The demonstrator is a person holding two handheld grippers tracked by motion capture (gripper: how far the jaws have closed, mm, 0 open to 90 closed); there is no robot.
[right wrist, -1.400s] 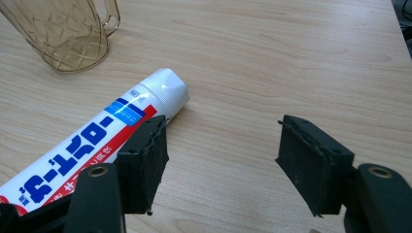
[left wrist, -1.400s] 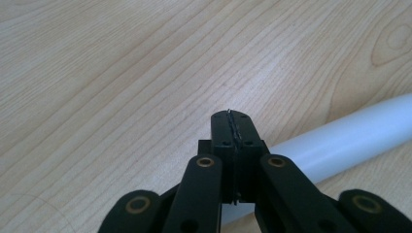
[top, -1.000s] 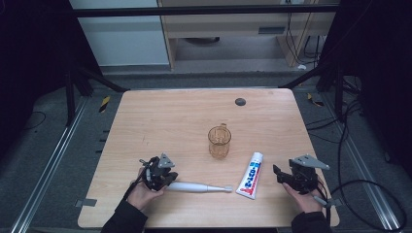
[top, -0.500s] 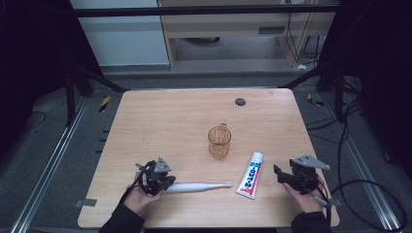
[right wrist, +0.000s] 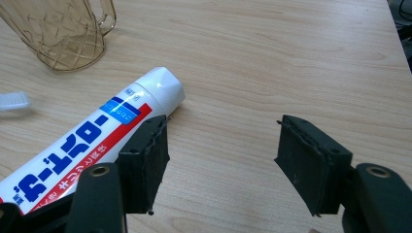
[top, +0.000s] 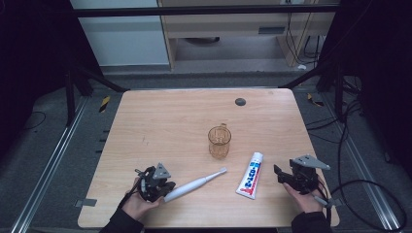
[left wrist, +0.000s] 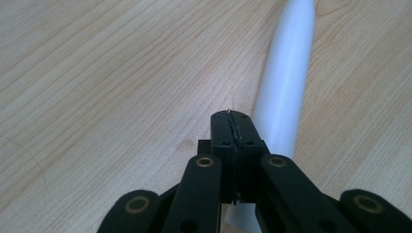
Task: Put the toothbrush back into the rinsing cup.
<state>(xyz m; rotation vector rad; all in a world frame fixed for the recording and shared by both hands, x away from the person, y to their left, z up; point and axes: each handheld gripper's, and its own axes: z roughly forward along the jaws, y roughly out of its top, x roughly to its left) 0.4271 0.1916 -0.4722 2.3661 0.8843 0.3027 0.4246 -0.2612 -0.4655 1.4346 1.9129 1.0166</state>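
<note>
At the near-left corner of the bench [top: 160, 116], the left tongs [top: 164, 188] sit low over the wood, held in the person's left hand [top: 138, 204]. Their jaws are pressed fully together, no gap btwn the pads. In the left gripper view the tip meets above the white toothbrush [left wrist: 286, 92], whose handle runs out from under/behind the closed jaws and away up the frame; can't tell from that view whether the handle end is actually pinched or just lying beneath. From the high view the toothbrush lies on the bench at a slant, thick end at the left tongs, bristle head pointing up-right toward the middle, ending near the toothpaste tube [top: 250, 175].

Right tongs [top: 282, 174] are at the near-right edge, in the person's right hand [top: 303, 196], jaws wide apart w/ nothing btwn them, bare wood showing in the gap in the right gripper view. The toothpaste tube lies flat just beside them: white w/ red and blue print, cap end pointing away from the person. In the right gripper view one pad sits right against the tube's side near the cap; touching or a hair apart, can't say.

An amber see-through cup [top: 219, 141] w/ a handle stands upright at mid-bench, beyond the tube's cap and the brush head, apart from both. A small dark disc [top: 240, 101] lies farther back near the far edge.
</note>
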